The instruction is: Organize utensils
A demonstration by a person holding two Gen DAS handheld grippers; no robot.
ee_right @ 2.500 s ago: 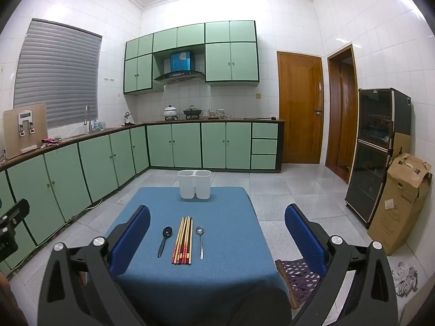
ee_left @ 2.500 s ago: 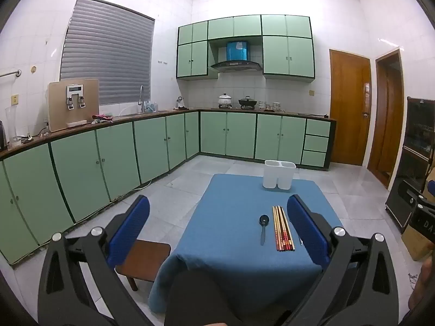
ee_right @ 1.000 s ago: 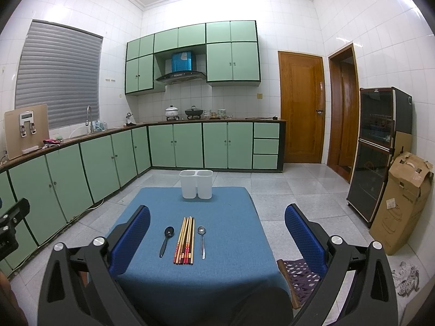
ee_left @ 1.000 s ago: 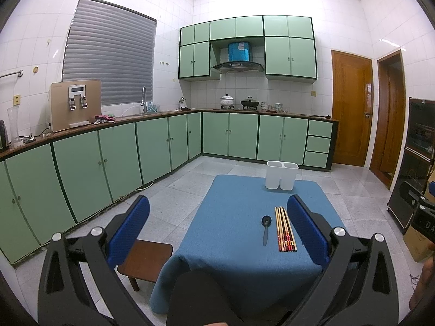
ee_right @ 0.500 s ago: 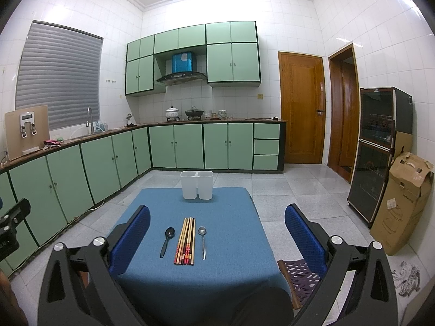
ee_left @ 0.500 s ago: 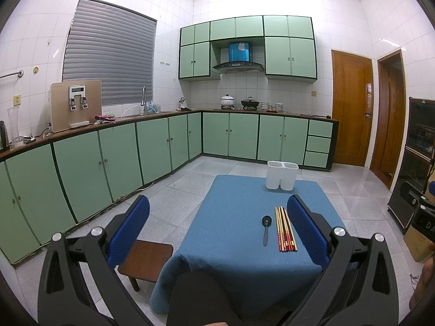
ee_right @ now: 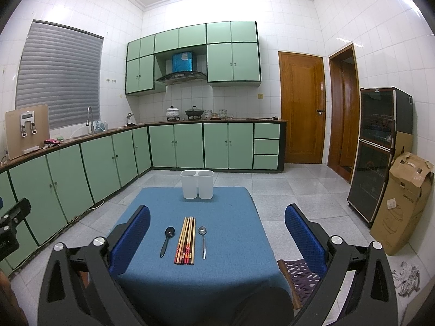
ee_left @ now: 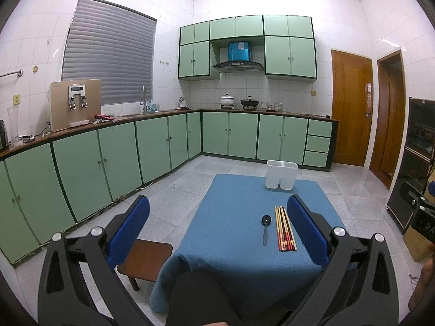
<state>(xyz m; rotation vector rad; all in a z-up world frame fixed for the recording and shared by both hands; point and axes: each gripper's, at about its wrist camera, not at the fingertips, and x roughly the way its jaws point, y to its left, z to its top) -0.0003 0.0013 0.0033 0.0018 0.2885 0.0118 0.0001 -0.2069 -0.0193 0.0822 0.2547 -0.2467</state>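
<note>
A table with a blue cloth (ee_right: 225, 244) holds a black spoon (ee_right: 166, 240), a bundle of several chopsticks (ee_right: 186, 240) and a silver spoon (ee_right: 203, 240), side by side. A white two-compartment holder (ee_right: 197, 184) stands at the far edge. The left wrist view shows the black spoon (ee_left: 265, 228), the chopsticks (ee_left: 284, 228) and the holder (ee_left: 281, 174); the silver spoon is hidden behind the right finger. My left gripper (ee_left: 217, 218) and right gripper (ee_right: 217, 221) are open and empty, held back from the table's near edge.
A brown wooden stool (ee_left: 145, 259) stands left of the table. A patterned cushioned stool (ee_right: 301, 273) stands to its right. Green cabinets (ee_left: 152, 146) line the left and far walls. A cardboard box (ee_right: 405, 203) and a dark cabinet (ee_right: 376, 152) stand on the right.
Both views have drifted very slightly; the utensils and holder have not moved, and both grippers stay open.
</note>
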